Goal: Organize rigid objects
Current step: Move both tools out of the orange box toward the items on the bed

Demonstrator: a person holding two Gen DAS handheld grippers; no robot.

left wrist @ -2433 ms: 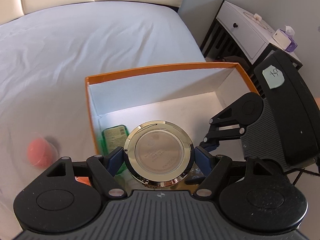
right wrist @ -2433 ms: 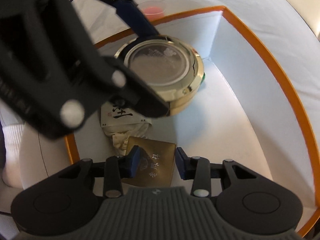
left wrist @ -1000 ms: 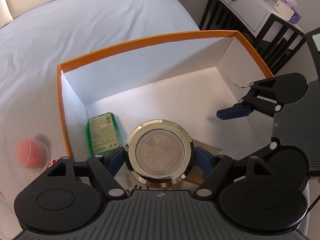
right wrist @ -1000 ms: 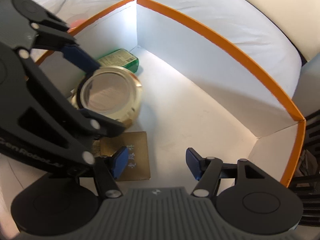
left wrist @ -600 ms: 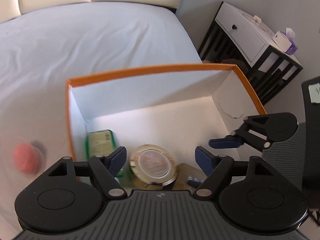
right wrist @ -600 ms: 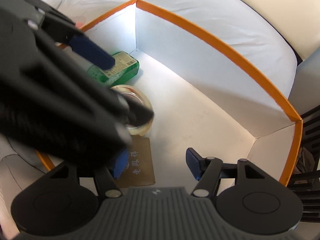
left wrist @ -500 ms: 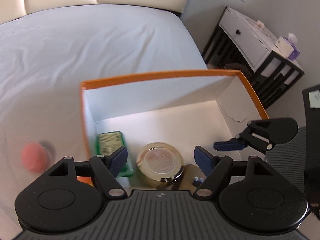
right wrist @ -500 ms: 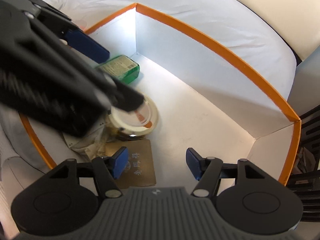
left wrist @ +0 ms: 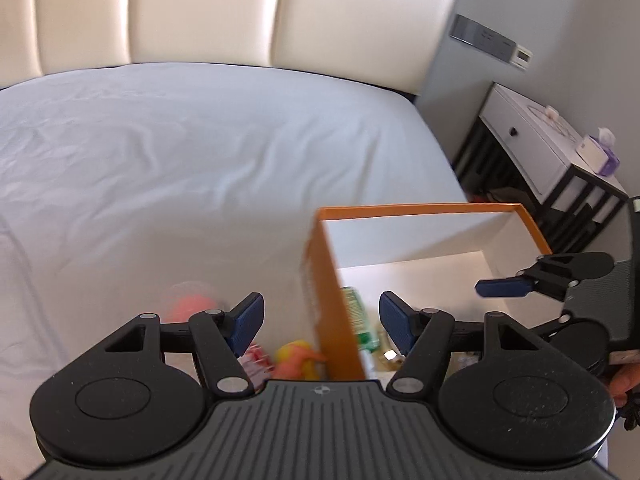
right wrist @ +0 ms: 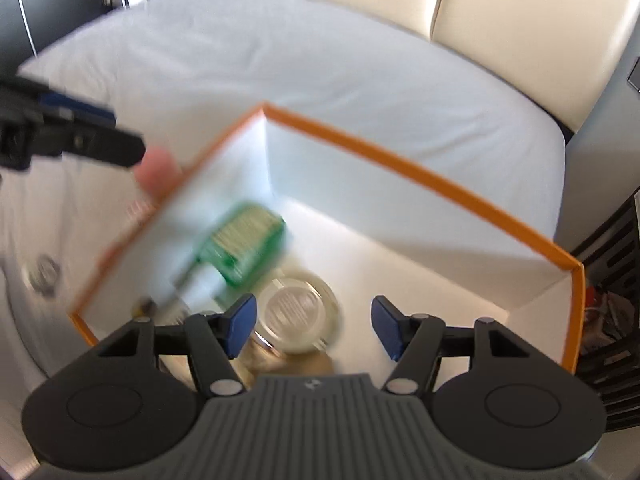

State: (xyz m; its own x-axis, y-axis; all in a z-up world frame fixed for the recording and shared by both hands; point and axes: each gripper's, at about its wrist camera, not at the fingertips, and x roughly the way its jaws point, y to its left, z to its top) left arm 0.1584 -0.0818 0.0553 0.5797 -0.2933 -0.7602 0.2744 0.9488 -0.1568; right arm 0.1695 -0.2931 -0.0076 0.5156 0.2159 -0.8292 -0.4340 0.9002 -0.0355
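Observation:
An orange box (left wrist: pixel 420 210) (right wrist: pixel 400 160) with white inside walls sits on the bed. Inside it lie a round gold tin (right wrist: pixel 298 312), a green bottle (right wrist: pixel 244 248) (left wrist: pixel 354 312) and a gold card, mostly hidden. My left gripper (left wrist: pixel 322 318) hangs above the box's left wall, jaws closing with nothing gripped. Below it on the sheet lie a pink ball (left wrist: pixel 190 306), an orange-yellow toy (left wrist: pixel 298 360) and a red-white packet (left wrist: pixel 256 360). My right gripper (right wrist: pixel 312 326) hovers open over the tin, empty.
White bed sheet (left wrist: pixel 180 160) spreads left and back, with a cream headboard (left wrist: pixel 200 12) behind. A white nightstand (left wrist: pixel 532 140) with a tissue box (left wrist: pixel 598 150) stands at the right. A person's fingers (left wrist: pixel 624 380) show at the right edge.
My left gripper let go of the gold tin inside the box, then rose and swung left over the box's wall. The right gripper lifted a little and stayed open.

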